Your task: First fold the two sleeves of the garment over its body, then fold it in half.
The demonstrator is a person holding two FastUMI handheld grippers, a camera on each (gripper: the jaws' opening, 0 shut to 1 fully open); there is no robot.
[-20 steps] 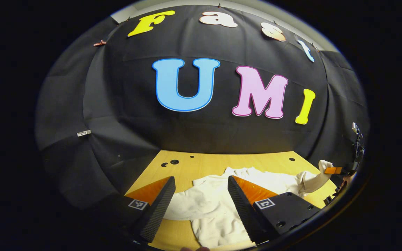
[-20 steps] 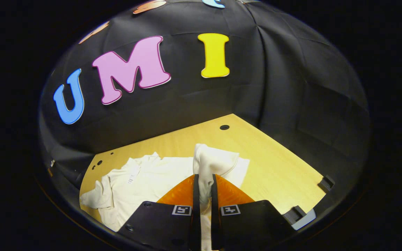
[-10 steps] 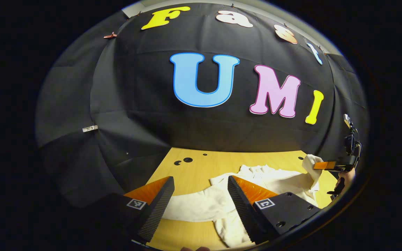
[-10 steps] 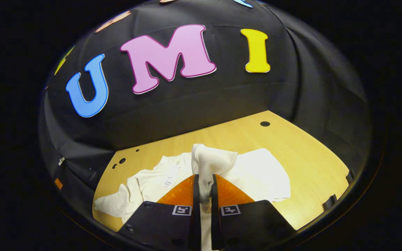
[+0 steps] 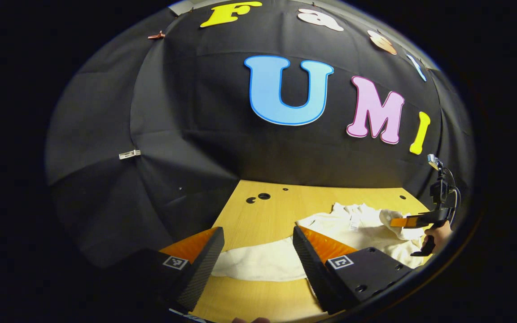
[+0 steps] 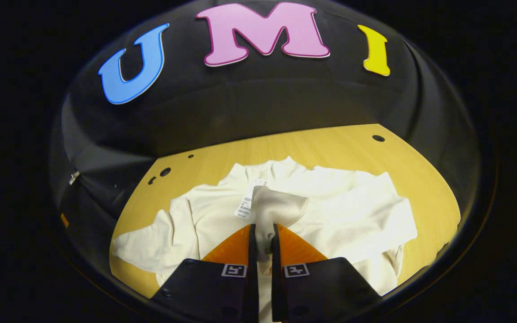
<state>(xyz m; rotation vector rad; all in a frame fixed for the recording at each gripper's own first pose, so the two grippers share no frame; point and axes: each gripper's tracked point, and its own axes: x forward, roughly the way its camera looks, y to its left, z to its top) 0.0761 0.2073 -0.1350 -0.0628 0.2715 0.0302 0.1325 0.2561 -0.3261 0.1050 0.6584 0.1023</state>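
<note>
Right gripper is clamped on the cuff end of one sleeve of the white garment; both fingers press the cloth, almost no gap btwn them. That sleeve is pulled up & over the body of the garment, its end sitting just below the neck opening, beside a small paper tag. Garment lies spread on the wooden table, neck toward the booth wall, w/ the other sleeve stretched out flat toward the table's left edge in the right gripper view.

Left gripper hovers w/ fingers wide apart, nothing btwn them; thru the gap shows the outstretched sleeve lying flat on the table. Can't tell if the tips touch cloth. Farther off at the right rim of the left gripper view, the right gripper w/ a hand on its grip holds the folded sleeve over the garment. Few dark round holes dot the table near the wall.
</note>
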